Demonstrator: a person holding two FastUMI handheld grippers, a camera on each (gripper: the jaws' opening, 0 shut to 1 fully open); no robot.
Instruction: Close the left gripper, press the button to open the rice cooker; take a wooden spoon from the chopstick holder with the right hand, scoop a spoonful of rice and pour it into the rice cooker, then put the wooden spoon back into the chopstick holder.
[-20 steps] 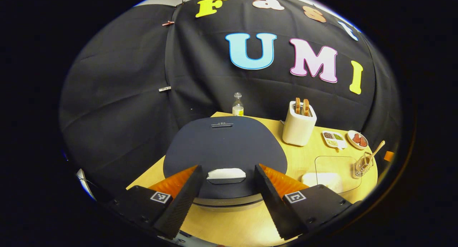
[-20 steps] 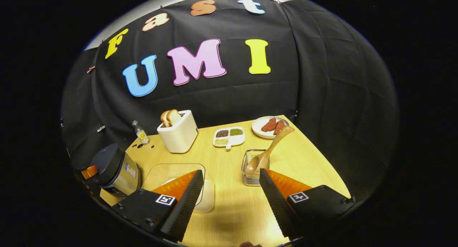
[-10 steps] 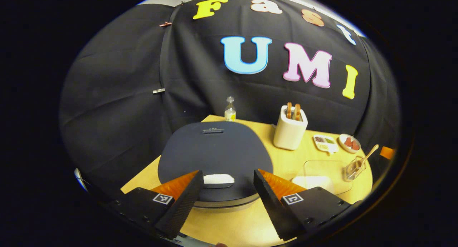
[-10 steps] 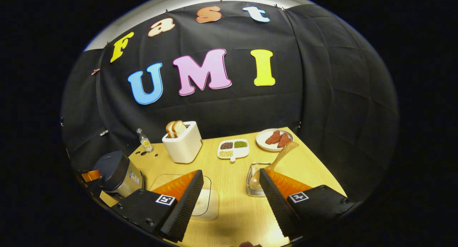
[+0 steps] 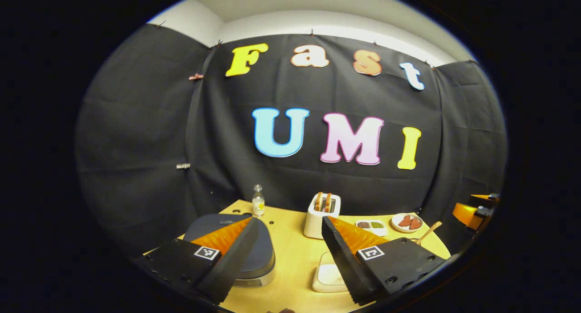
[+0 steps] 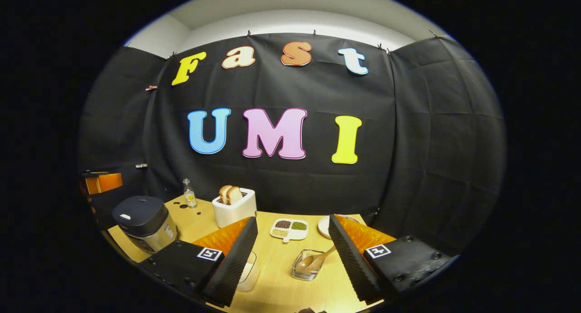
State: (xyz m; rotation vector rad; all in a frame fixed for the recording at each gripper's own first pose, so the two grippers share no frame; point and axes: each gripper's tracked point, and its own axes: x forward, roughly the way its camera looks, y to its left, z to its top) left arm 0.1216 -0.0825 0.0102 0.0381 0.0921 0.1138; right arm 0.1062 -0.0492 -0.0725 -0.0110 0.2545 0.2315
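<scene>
Matt dark lid on rice cooker [image 6: 143,222] with glossy metal body; wooden spoon [image 6: 316,261]; smooth wood table [image 6: 277,286].

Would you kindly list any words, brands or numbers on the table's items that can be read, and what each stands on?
None can be read.
Bottle: label too small to read.
Rice cooker: side sticker too blurred to read.
Left gripper and right gripper: square coded markers, no words.

No text, label or number is legible on any item.
</scene>
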